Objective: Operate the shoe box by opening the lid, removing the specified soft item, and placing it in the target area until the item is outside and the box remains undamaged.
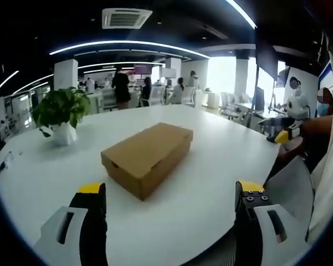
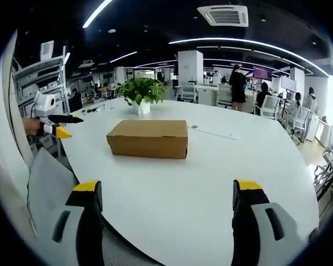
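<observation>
A brown cardboard shoe box (image 1: 147, 157) lies on the white table (image 1: 39, 177) with its lid down. It sits ahead of my left gripper (image 1: 171, 189), whose yellow-tipped jaws stand wide apart near the table's front edge, holding nothing. In the right gripper view the same box (image 2: 148, 138) shows its long side, well beyond my right gripper (image 2: 167, 187), which is open too and holds nothing. Each gripper also appears in the other's view, held in a hand off the table edge: the right gripper (image 1: 282, 134) and the left gripper (image 2: 56, 126).
A potted green plant (image 1: 61, 113) in a white pot stands on the table behind the box, also seen as the plant (image 2: 141, 91). A thin white strip (image 2: 213, 132) lies to the right of the box. People and office chairs (image 2: 269, 105) are at the far end.
</observation>
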Action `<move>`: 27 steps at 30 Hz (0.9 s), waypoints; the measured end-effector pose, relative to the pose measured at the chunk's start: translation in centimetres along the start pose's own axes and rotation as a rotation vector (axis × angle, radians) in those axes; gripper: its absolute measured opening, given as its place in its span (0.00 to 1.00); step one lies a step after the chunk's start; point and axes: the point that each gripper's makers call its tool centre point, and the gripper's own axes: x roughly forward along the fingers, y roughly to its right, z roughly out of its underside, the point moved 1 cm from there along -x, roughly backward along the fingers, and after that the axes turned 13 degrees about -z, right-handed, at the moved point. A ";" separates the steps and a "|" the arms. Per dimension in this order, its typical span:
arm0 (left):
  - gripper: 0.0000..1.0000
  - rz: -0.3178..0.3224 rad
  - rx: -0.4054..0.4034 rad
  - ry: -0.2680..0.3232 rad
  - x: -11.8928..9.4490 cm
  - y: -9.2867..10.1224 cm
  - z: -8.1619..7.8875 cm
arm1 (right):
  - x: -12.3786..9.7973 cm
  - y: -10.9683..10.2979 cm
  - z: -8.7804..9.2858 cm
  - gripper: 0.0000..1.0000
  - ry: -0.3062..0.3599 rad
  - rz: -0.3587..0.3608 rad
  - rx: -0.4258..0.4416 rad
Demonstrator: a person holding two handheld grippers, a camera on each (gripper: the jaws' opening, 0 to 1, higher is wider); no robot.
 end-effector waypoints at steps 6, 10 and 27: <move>0.98 0.001 0.000 -0.007 0.6 0.4 0.2 | 0.5 0.5 -0.3 0.92 0.000 -0.009 -0.006; 0.98 0.005 -0.001 -0.008 1.0 0.8 0.2 | 0.9 0.9 -0.7 0.91 0.000 -0.016 -0.012; 0.96 0.010 -0.004 -0.007 2.6 1.2 -0.3 | 3.3 2.5 -1.0 0.88 -0.002 -0.041 -0.036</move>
